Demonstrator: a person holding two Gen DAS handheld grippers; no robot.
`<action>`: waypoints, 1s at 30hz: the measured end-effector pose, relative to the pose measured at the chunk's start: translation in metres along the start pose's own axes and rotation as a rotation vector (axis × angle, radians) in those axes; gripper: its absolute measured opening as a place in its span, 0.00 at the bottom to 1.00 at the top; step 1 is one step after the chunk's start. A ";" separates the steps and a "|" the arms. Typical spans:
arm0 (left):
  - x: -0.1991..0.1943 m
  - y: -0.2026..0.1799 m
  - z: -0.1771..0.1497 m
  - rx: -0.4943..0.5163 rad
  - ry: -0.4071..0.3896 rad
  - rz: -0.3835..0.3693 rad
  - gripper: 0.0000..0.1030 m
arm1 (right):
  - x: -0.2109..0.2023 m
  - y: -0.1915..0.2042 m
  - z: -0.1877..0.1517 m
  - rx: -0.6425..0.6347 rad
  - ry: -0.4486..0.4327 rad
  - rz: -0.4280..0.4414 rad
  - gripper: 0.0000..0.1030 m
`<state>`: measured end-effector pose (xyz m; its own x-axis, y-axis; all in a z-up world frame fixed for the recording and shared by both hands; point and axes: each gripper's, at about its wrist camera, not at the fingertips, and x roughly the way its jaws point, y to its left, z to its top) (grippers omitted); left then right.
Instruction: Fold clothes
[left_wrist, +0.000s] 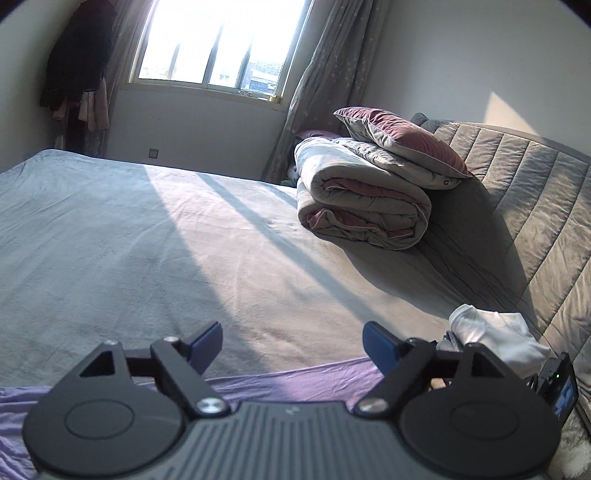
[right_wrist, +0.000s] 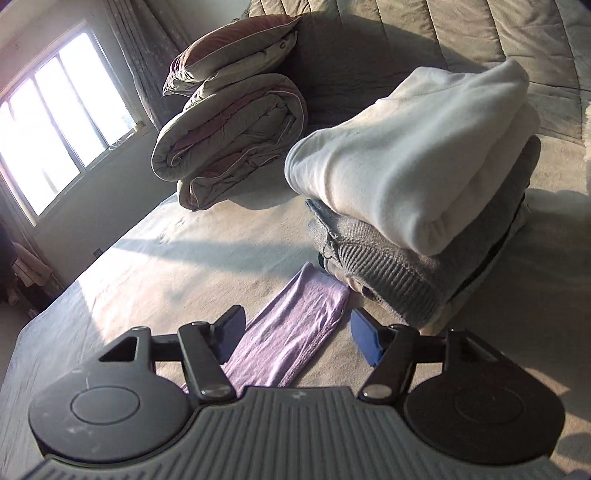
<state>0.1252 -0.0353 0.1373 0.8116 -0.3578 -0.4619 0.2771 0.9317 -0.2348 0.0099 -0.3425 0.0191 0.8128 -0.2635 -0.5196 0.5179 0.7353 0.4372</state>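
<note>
A lilac garment (left_wrist: 280, 384) lies flat on the bed under my left gripper (left_wrist: 291, 345), which is open and empty just above its far edge. In the right wrist view one lilac sleeve (right_wrist: 291, 332) stretches between the open jaws of my right gripper (right_wrist: 297, 336), which holds nothing. A stack of folded clothes sits just right of the sleeve: a white top (right_wrist: 417, 162) on a grey knit sweater (right_wrist: 384, 266). The white top also shows in the left wrist view (left_wrist: 495, 332).
The grey bed sheet (left_wrist: 184, 240) stretches ahead. A rolled duvet (left_wrist: 362, 206) with a maroon pillow (left_wrist: 399, 140) on it lies by the padded headboard (left_wrist: 535, 192). The other gripper's body (left_wrist: 561, 387) shows at the right edge. A window (left_wrist: 218, 44) is behind.
</note>
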 end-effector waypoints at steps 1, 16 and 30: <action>-0.012 0.000 -0.001 0.009 0.002 0.021 0.85 | -0.002 0.004 0.006 -0.005 0.000 0.004 0.67; -0.139 -0.003 -0.051 0.055 0.120 0.208 0.95 | -0.135 0.007 0.044 -0.165 -0.070 0.094 0.97; -0.171 0.023 -0.101 -0.009 0.161 0.281 0.99 | -0.126 0.054 0.030 -0.338 0.041 0.242 1.00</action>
<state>-0.0594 0.0411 0.1245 0.7636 -0.0927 -0.6390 0.0485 0.9951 -0.0865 -0.0564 -0.2885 0.1299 0.8855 -0.0379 -0.4630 0.1910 0.9383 0.2884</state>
